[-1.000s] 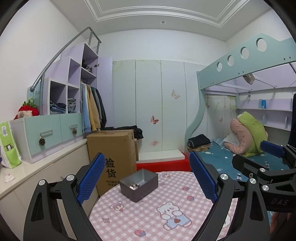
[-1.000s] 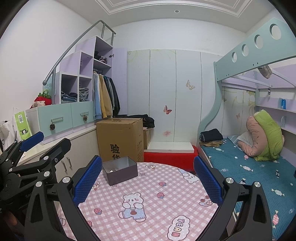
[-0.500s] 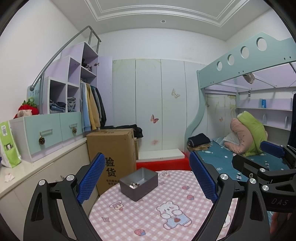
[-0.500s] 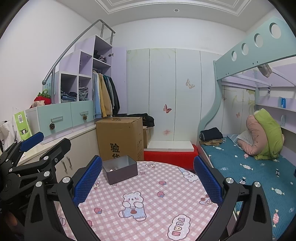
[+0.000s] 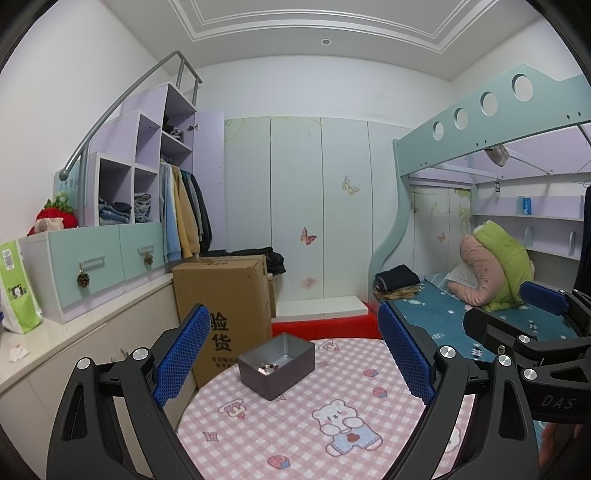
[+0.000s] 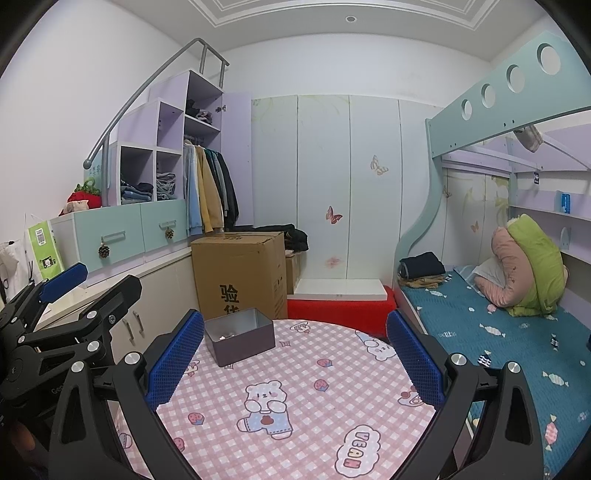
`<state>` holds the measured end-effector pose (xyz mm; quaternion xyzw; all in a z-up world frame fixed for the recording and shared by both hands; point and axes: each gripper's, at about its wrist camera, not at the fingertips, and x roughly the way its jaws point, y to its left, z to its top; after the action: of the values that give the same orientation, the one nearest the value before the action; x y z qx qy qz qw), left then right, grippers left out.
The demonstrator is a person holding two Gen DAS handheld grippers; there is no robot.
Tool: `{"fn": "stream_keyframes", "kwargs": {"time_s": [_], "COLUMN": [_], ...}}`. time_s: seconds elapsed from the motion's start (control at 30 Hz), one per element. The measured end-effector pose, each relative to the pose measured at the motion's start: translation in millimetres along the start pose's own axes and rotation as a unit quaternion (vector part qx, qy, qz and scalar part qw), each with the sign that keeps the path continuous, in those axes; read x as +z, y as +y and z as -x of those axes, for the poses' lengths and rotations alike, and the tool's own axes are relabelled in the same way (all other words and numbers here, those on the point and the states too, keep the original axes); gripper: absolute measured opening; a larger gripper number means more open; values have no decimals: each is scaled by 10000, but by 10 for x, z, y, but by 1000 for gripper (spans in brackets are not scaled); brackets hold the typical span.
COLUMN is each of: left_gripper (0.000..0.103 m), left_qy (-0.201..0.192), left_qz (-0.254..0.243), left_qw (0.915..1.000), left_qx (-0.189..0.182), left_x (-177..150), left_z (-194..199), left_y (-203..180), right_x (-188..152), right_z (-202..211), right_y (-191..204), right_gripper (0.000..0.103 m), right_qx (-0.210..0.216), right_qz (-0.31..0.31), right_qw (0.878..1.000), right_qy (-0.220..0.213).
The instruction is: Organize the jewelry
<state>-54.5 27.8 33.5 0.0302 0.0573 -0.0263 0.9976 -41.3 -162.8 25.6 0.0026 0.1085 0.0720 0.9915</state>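
Here, both grippers' fingers wide apart, empty.

- White walls and moulded ceiling with one recessed lamp.
- Pale wardrobe with butterfly stickers on the far wall.
- Left: lilac stepped shelves, hanging coats, mint drawers.
- Right: bunk bed, blue sheet.
- Cardboard box beside the round checked desk.

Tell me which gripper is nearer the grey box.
Left, slightly. The box sits just ahead between the left gripper's open fingers; the right gripper, also open, has it ahead and off to its left.
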Motion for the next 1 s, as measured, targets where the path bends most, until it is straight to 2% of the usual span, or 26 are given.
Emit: {"fn": "stream_keyframes", "kwargs": {"time_s": [1.0], "left_gripper": [89], "left_qy": [103], "left_qz": [6], "left_qw": [9999], "left_qx": [-23], "left_x": [-49], "left_z": [-62], "left_y": [14], "right_x": [-93], "right_z": [-2], "right_y": [1], "right_gripper": [97], "right_qx": [1], "right_qz": [-73], "right_qw": [9999], "right_qy": [82]}}
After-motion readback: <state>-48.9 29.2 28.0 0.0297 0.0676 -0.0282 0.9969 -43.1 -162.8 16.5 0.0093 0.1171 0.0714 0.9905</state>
